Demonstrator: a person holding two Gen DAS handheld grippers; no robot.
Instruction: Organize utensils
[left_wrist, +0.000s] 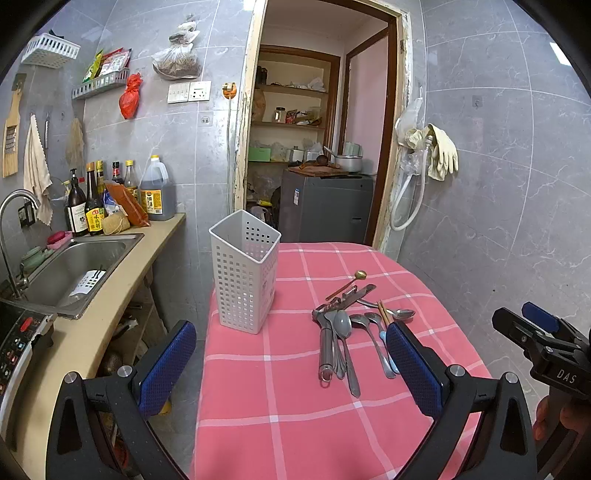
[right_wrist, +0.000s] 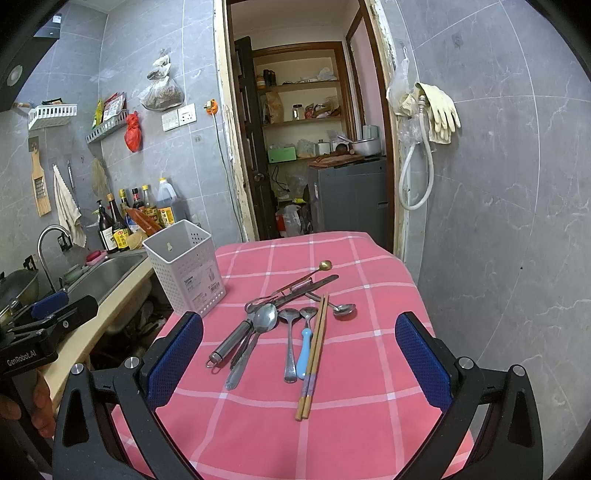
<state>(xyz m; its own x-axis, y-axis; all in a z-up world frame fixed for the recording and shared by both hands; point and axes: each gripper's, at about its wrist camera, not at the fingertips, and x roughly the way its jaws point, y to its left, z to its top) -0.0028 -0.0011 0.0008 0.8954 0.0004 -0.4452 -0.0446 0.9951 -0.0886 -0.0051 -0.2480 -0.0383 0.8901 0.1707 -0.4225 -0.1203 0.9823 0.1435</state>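
Note:
A white perforated utensil holder (left_wrist: 243, 271) stands empty at the table's far left; it also shows in the right wrist view (right_wrist: 186, 266). A pile of utensils (left_wrist: 351, 325) lies mid-table: several metal spoons (right_wrist: 266, 321), a blue-handled spoon (right_wrist: 305, 350), wooden chopsticks (right_wrist: 314, 354), a peeler (right_wrist: 231, 339), a knife (right_wrist: 306, 288) and a gold spoon (right_wrist: 325, 264). My left gripper (left_wrist: 291, 365) is open and empty above the near table. My right gripper (right_wrist: 299, 365) is open and empty, hovering over the utensil handles.
The table has a pink checked cloth (right_wrist: 354, 424). A counter with a steel sink (left_wrist: 81, 266) and several bottles (left_wrist: 92, 206) runs along the left. A doorway (left_wrist: 317, 147) lies behind the table, and a tiled wall (right_wrist: 498, 221) is on the right.

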